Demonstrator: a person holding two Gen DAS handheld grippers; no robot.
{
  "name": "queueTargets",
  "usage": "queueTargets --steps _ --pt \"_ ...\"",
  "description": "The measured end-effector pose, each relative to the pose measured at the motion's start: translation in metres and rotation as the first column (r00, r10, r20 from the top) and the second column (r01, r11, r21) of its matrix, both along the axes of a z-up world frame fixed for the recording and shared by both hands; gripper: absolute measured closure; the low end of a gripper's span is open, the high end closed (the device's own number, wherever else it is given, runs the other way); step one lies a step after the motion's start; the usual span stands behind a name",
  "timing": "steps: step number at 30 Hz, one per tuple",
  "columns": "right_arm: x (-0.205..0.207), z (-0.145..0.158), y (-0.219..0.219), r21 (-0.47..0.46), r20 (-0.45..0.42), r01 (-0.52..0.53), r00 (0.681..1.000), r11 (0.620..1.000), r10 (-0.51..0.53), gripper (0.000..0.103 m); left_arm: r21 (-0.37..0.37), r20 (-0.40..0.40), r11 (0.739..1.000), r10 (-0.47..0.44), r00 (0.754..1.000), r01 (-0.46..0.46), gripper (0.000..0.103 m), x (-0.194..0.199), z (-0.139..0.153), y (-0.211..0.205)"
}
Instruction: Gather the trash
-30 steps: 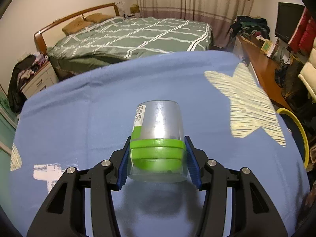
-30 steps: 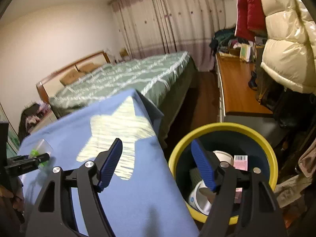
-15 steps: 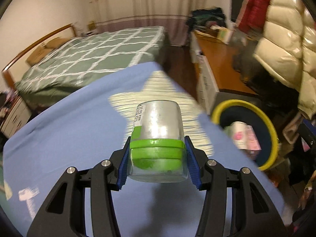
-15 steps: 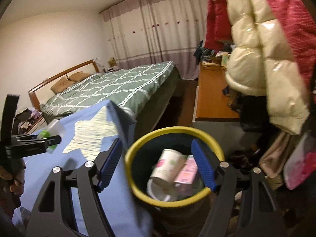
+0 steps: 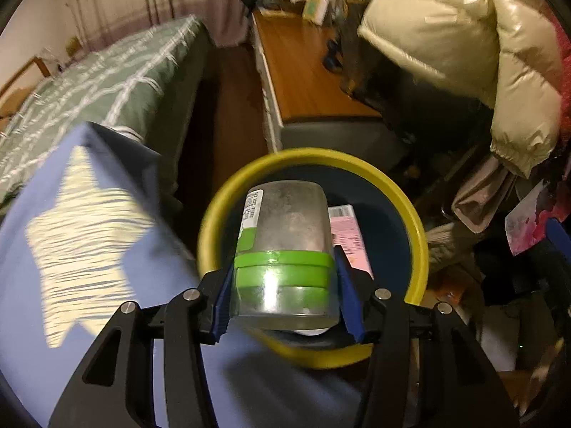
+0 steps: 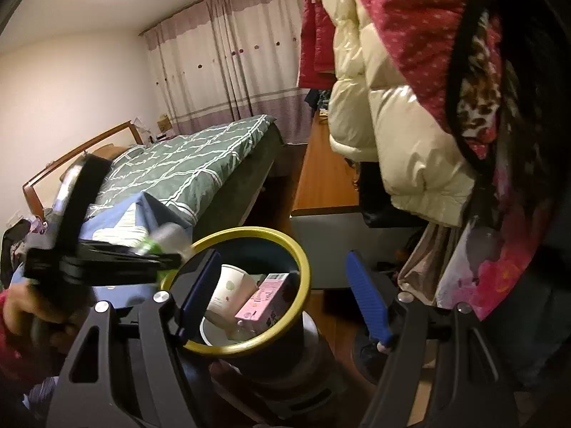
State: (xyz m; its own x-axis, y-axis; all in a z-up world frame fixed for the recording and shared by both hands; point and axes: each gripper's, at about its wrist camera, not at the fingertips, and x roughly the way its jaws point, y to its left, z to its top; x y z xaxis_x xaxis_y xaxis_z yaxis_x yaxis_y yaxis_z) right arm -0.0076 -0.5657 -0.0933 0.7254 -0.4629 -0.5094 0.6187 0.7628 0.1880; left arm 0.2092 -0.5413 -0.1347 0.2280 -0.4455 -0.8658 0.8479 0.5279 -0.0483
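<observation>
Your left gripper (image 5: 283,294) is clamped on the clear plastic cup (image 5: 285,246) at its green band, trash bin (image 5: 417,228) just ahead. Looks light, thin-walled, slick; squeeze gently. Your right gripper (image 6: 282,296) gapes wide, empty.

The clear cup (image 5: 285,246) hides much of the bin's (image 5: 410,214) contents; its label is unreadable.

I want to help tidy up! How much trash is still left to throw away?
A paper cup and a pink carton already lie in the yellow-rimmed bin. The left gripper holds a clear plastic cup above it. Dropping it is left; other trash isn't visible.
</observation>
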Motion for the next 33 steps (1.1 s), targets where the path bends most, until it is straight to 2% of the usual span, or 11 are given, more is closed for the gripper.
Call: queueTargets --steps 3,4,6,10,13,14,16,20,25,31,33 --pt "-0.004 0.000 -0.004 0.003 0.007 0.008 1.000 1.000 -0.008 0.034 0.022 -0.001 1.000 -0.012 1.000 0.012 0.050 -0.004 -0.011 -0.018" --pt "-0.005 -0.001 -0.004 0.006 0.008 0.008 1.000 1.000 -0.008 0.034 0.018 0.001 1.000 -0.008 1.000 0.008 0.035 -0.004 -0.014 -0.016" --pt "-0.007 -0.001 -0.005 0.010 0.012 0.006 1.000 1.000 -0.006 0.034 -0.003 0.023 1.000 0.015 1.000 -0.015 0.021 -0.003 -0.014 -0.012" --pt "-0.007 -0.002 -0.003 0.015 0.010 -0.004 1.000 1.000 0.004 0.034 -0.038 0.053 0.998 0.055 0.997 -0.053 0.021 -0.002 0.003 0.006" --pt "-0.003 -0.002 0.001 0.020 0.013 -0.018 1.000 1.000 0.018 0.034 -0.095 0.093 0.991 0.101 0.991 -0.092 0.021 -0.003 0.032 0.043" --pt "-0.001 -0.002 0.003 0.020 0.014 -0.023 1.000 1.000 0.023 0.034 -0.118 0.124 0.987 0.122 0.985 -0.108 0.019 -0.006 0.045 0.060" --pt "0.002 0.000 0.009 0.018 0.016 -0.038 0.999 0.999 0.037 0.034 -0.155 0.176 0.979 0.161 0.971 -0.134 0.009 -0.012 0.065 0.090" --pt "0.004 0.007 0.024 0.002 0.023 -0.069 0.997 0.998 0.069 0.034 -0.246 0.262 0.948 0.267 0.927 -0.204 0.005 -0.028 0.103 0.168" --pt "0.004 0.022 0.050 -0.029 0.037 -0.125 0.991 0.992 0.126 0.034 -0.319 0.275 0.902 0.383 0.882 -0.292 0.005 -0.048 0.119 0.252" --pt "0.000 0.042 0.085 -0.066 0.040 -0.214 0.975 0.975 0.217 0.030 -0.323 0.281 0.822 0.557 0.781 -0.470 0.005 -0.077 0.108 0.349" --pt "-0.003 0.049 0.095 -0.083 0.036 -0.234 0.971 0.969 0.238 0.027 -0.332 0.268 0.778 0.620 0.738 -0.533 0.005 -0.088 0.108 0.382"
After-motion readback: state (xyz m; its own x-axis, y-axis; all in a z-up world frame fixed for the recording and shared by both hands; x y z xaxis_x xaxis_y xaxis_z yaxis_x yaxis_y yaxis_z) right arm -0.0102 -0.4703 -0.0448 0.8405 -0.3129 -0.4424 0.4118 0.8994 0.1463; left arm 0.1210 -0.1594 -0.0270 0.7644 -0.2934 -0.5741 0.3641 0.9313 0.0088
